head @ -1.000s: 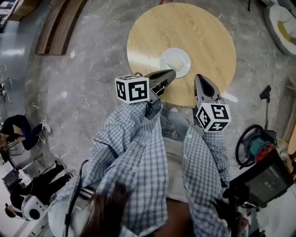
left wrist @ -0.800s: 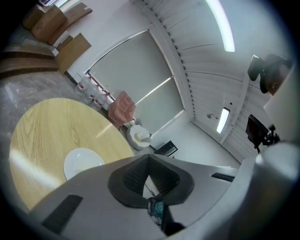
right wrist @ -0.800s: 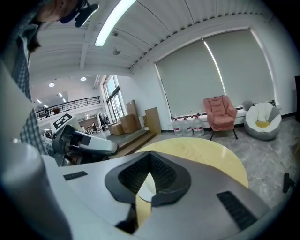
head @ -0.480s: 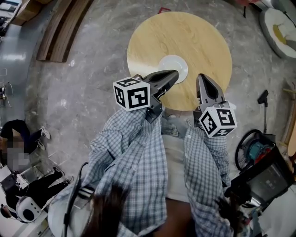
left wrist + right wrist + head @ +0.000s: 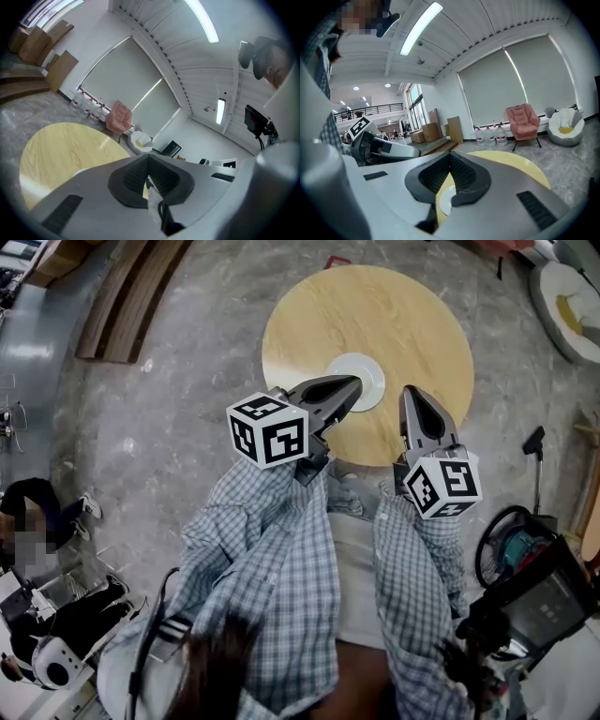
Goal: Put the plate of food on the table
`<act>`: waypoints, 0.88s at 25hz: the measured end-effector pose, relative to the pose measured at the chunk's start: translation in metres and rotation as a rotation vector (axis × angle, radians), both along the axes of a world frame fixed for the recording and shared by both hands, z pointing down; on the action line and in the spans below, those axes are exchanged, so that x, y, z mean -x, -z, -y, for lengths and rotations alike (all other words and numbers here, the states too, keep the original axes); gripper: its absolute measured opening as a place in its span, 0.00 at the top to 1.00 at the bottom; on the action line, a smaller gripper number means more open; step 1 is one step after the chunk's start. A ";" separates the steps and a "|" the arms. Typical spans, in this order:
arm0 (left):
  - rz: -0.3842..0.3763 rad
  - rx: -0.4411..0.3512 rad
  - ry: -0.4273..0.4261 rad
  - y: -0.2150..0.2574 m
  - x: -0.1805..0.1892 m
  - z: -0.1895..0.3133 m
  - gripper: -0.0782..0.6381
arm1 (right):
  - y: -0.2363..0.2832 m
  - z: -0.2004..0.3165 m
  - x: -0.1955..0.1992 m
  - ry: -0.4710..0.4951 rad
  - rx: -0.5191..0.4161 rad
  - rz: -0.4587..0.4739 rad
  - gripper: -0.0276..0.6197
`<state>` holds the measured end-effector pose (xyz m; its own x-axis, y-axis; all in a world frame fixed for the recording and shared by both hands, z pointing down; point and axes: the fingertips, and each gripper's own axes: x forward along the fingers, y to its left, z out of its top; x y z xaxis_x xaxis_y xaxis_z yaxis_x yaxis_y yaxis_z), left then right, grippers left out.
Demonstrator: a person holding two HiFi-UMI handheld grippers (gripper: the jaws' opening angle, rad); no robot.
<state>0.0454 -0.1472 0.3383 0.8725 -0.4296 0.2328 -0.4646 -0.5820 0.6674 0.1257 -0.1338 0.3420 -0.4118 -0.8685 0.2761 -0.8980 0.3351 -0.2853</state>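
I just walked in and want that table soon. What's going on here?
A person in a checked shirt stands at a round wooden table with a gripper in each hand. A white plate sits at the middle of the table; no food can be made out on it. The left gripper points at the plate's near edge, and the right gripper hangs beside it over the table. Both have their fingers together, holding nothing.

The left gripper (image 5: 348, 389) covers with its tip the near left rim of the plate (image 5: 368, 373); what lies on it is too small to tell.
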 end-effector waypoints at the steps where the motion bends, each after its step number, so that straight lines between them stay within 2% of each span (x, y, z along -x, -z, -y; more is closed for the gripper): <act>1: -0.007 0.002 0.001 0.001 0.000 0.000 0.88 | -0.001 0.000 0.000 0.001 0.007 0.000 0.95; 22: -0.013 0.005 -0.012 0.001 -0.002 -0.001 0.88 | -0.006 0.001 0.005 0.018 0.038 0.010 0.95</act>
<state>0.0472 -0.1461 0.3374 0.8805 -0.4180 0.2234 -0.4489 -0.5843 0.6761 0.1212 -0.1345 0.3476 -0.4298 -0.8500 0.3047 -0.8891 0.3394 -0.3072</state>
